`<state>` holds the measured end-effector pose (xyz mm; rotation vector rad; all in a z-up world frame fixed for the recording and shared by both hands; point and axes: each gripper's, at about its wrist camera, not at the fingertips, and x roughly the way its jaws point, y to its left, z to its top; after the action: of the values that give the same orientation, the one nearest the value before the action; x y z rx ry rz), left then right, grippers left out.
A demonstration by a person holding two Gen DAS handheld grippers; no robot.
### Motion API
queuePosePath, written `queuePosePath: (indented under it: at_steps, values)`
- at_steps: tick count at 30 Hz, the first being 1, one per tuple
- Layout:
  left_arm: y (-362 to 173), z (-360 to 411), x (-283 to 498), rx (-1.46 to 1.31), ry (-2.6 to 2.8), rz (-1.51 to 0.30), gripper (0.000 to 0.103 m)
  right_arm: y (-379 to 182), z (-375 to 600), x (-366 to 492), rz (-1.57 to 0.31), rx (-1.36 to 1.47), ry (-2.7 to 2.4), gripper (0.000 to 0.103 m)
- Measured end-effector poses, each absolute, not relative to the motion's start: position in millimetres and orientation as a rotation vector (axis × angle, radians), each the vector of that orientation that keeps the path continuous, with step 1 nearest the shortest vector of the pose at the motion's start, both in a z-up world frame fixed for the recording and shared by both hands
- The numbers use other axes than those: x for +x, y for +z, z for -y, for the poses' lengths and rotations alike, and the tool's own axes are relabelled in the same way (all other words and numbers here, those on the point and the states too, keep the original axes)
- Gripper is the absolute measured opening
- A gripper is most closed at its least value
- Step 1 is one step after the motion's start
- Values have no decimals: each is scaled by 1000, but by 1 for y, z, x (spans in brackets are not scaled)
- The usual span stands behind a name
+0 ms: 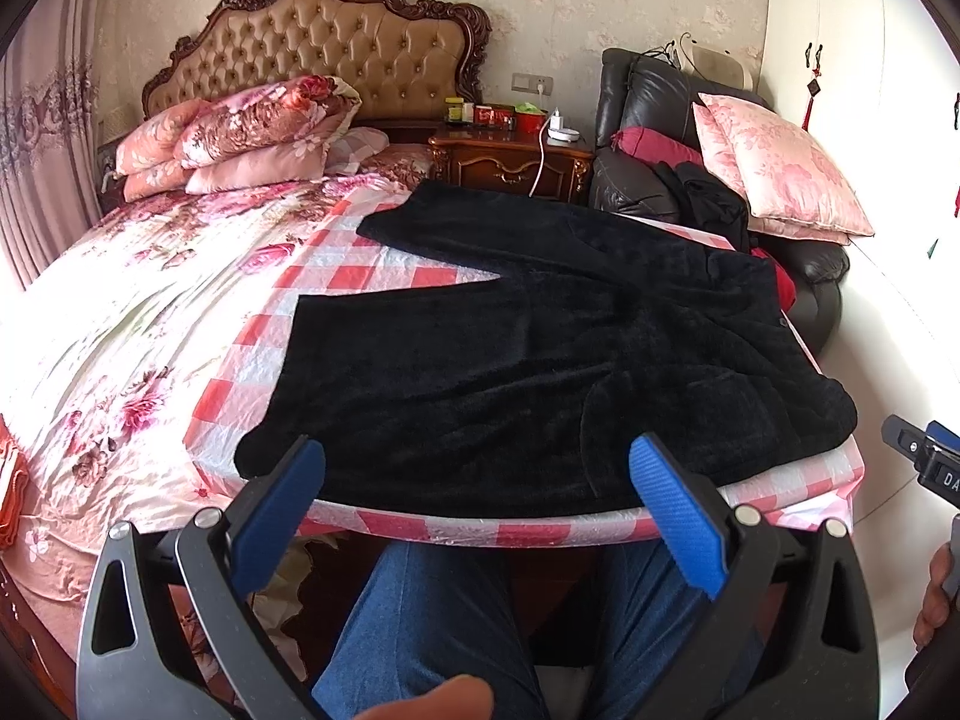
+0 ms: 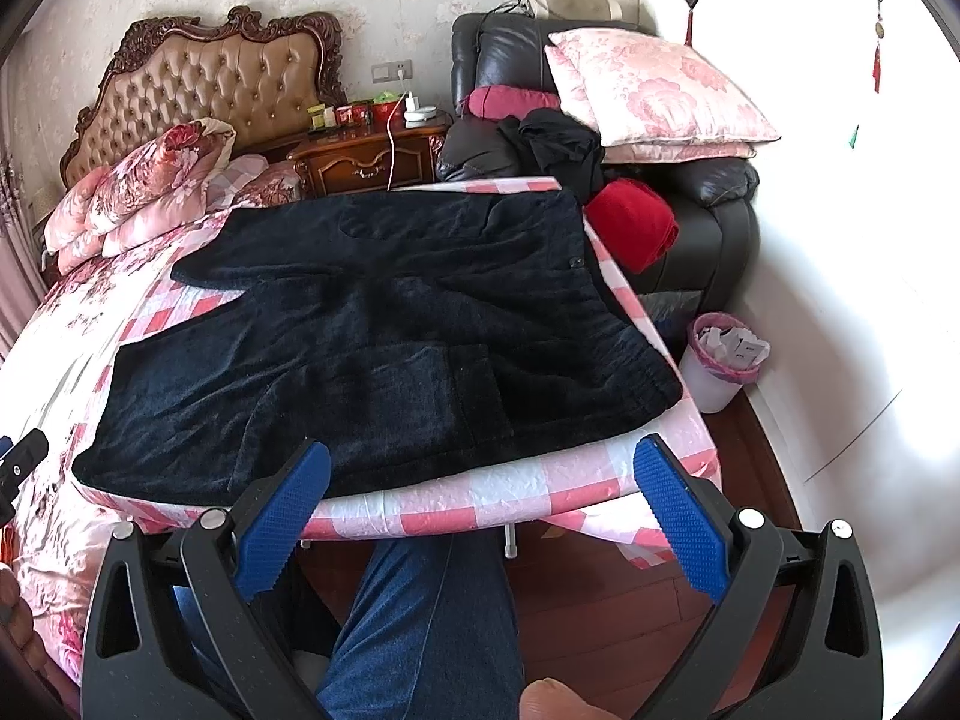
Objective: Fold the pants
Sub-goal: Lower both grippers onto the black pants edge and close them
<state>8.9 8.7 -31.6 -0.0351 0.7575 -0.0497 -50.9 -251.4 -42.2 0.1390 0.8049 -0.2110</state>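
Observation:
Black fuzzy pants [image 1: 540,348] [image 2: 384,336] lie spread flat on a table covered in a pink-and-white checked cloth [image 1: 336,264] [image 2: 540,492]. The legs point left, the waistband lies to the right. My left gripper [image 1: 477,456] hovers open just before the table's near edge, over the near leg, nothing between its blue pads [image 1: 678,516]. My right gripper [image 2: 480,459] is open too, at the near edge by the waist end, empty. Its tip also shows at the right edge of the left wrist view.
A bed with a floral cover [image 1: 120,312] lies left, with stacked pillows [image 1: 240,138]. Behind stand a nightstand [image 1: 510,156] and a black leather armchair [image 2: 690,222] holding a pink pillow and clothes. A waste bin [image 2: 720,360] stands on the floor right. The person's jeans-clad legs [image 2: 420,618] are below.

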Motion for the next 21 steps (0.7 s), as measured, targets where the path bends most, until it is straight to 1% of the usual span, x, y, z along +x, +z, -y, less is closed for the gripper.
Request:
queuePosePath:
  at_steps: [4,8,13,21]
  values:
    - [-42,-26,37,-71,-102,-804,102,-53,261,-29,-847,139,-163,99]
    - [-57,-46,90,-71,-146,-873,102,-57,290,19,-909,167,-119,99]
    - [-74,-62,173,-34,-185,-959,102,-78,348,118,-1026,204,-122,99]
    - [-86,-90,316,-92,-231,-1057,101,-113,439,261,-1086,310,-167,99]
